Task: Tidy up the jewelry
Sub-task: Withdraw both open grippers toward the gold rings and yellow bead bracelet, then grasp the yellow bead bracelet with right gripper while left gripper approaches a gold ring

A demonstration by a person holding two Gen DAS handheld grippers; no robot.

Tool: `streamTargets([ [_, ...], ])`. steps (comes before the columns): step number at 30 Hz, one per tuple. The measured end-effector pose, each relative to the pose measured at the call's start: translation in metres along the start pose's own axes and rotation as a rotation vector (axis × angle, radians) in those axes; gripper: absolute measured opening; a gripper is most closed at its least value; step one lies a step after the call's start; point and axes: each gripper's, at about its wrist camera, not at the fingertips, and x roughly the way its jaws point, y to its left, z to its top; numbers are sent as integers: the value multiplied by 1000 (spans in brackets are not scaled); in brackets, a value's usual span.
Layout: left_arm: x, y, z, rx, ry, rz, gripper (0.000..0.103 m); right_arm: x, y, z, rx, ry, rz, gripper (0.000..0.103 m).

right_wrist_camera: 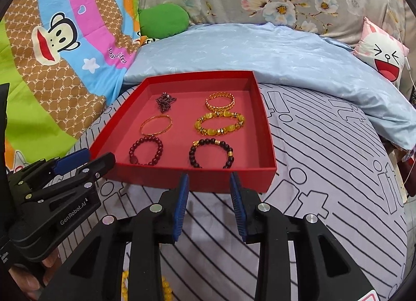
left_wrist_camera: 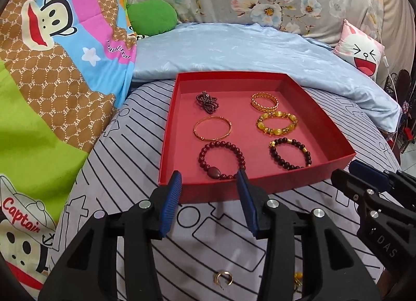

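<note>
Now | left gripper (left_wrist_camera: 209, 180) released, empty | right gripper (right_wrist_camera: 209, 182) released, empty | tray (left_wrist_camera: 322, 119) just ahead holds six bracelets | loose ring (left_wrist_camera: 223, 277) lies on sheet beneath left gripper, nearer it | likely next pick.

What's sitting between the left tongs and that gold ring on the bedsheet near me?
Nothing visible does. The gold ring lies bare on the striped sheet, below and behind the open left tongs, apart from the red tray.

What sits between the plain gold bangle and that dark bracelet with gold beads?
Only bare red tray floor between the gold bangle and the dark bracelet with gold beads; both wrist views show it.
</note>
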Motion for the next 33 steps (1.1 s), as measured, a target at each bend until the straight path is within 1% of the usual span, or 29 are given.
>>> streamTargets([
  [9,-16,2,-20,-16,17,-1,42,-19,0,-28,15,25,13,32],
  [14,-23,6,-39,-33,40,-7,42,-29,2,-45,11,45,19,32],
  [24,-44,13,-78,-55,72,-15,42,-40,19,-86,-12,107,68,32],
  [27,-49,13,-87,-55,76,-18,42,-39,25,-93,-19,120,78,32],
  [33,-50,12,-95,-61,94,-25,42,-33,31,-97,-26,137,81,32],
])
